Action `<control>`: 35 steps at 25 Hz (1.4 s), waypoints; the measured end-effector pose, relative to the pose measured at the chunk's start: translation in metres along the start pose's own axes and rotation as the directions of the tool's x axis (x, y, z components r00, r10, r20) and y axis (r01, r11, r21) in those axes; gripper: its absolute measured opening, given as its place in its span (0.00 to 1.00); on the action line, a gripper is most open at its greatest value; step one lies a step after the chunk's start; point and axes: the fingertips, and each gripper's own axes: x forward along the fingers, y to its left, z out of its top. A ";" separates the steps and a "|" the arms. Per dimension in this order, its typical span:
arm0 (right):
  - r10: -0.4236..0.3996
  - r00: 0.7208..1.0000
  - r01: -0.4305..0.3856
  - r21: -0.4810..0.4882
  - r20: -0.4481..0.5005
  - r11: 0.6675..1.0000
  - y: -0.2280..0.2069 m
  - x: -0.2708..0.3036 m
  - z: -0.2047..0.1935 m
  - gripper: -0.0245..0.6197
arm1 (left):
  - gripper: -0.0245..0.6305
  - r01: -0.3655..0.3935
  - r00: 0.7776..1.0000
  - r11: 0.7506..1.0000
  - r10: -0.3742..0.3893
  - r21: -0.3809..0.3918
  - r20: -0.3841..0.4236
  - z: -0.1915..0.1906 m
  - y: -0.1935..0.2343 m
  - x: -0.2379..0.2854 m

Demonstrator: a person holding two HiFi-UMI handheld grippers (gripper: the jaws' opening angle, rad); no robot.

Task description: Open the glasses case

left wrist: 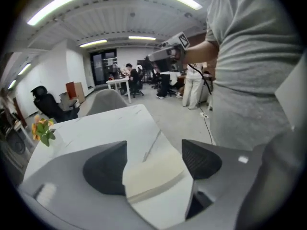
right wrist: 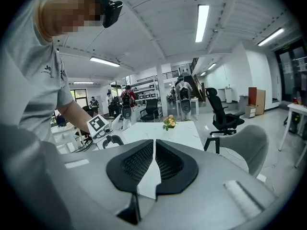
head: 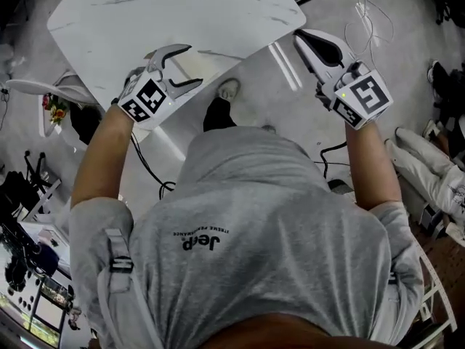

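No glasses case shows in any view. My left gripper point(head: 190, 64) hangs over the near edge of the white marble table point(head: 182, 13), its jaws wide apart and empty. In the left gripper view this gripper point(left wrist: 153, 164) frames the table point(left wrist: 110, 128) and the pale band of its edge. My right gripper point(head: 299, 38) is off the table's right corner, above the floor. In the right gripper view its dark pads point(right wrist: 139, 164) nearly meet, with only a thin slit between them and nothing held.
A small bunch of flowers point(right wrist: 169, 122) stands on the table's far end. A grey chair point(right wrist: 249, 138) and a black office chair point(right wrist: 223, 114) stand beside it. Cables point(head: 370, 20) lie on the floor at right. People sit at desks in the background point(left wrist: 129, 73).
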 end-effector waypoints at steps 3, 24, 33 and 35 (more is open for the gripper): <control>0.006 1.000 -0.006 0.014 -0.005 1.000 -0.004 0.020 -0.008 0.03 | 0.66 0.104 0.990 0.981 -0.085 0.164 -0.115 -0.028 -0.008 0.011; -0.013 1.000 0.015 0.067 -0.019 0.998 -0.015 0.055 -0.034 0.03 | 0.61 0.390 0.912 0.790 -0.258 0.474 -0.319 -0.073 -0.021 0.046; -0.032 0.999 0.032 0.072 -0.011 0.997 -0.017 0.044 -0.034 0.03 | 0.58 0.460 0.878 0.758 -0.312 0.463 -0.362 -0.070 -0.023 0.042; -0.034 0.999 0.035 0.071 -0.009 0.997 -0.016 0.041 -0.033 0.03 | 0.56 0.478 0.869 0.752 -0.330 0.454 -0.370 -0.066 -0.023 0.039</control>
